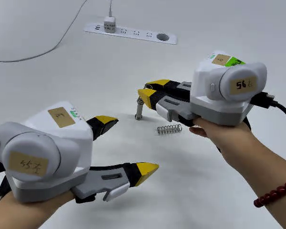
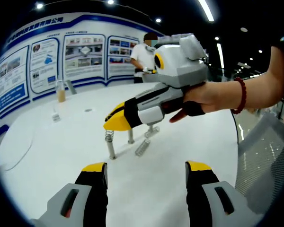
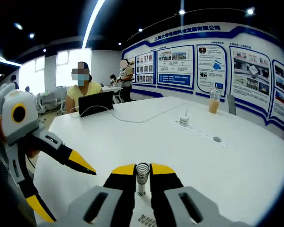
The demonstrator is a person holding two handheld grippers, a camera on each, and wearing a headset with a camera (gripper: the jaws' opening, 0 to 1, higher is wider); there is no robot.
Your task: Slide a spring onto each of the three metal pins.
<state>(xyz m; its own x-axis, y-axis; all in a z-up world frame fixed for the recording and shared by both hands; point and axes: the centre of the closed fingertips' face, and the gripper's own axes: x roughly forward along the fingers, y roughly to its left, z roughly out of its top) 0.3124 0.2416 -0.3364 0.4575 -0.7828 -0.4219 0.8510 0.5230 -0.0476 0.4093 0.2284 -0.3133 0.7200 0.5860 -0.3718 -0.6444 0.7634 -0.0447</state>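
The white desk point(image 1: 86, 86) carries everything. In the head view the left gripper point(image 1: 128, 145) is held low and near, its yellow-tipped jaws spread wide apart with nothing between them. The right gripper point(image 1: 151, 87) reaches in from the far right, its jaws pinched on a spring point(image 3: 142, 172). That spring sits around the top of an upright metal pin point(image 3: 141, 190) standing on the desk. A white power strip point(image 1: 130, 33) lies at the far edge with a plug in it. A second pin point(image 2: 130, 137) stands just behind the first. A loose spring point(image 1: 169, 129) lies on its side below the right gripper, near the pin.
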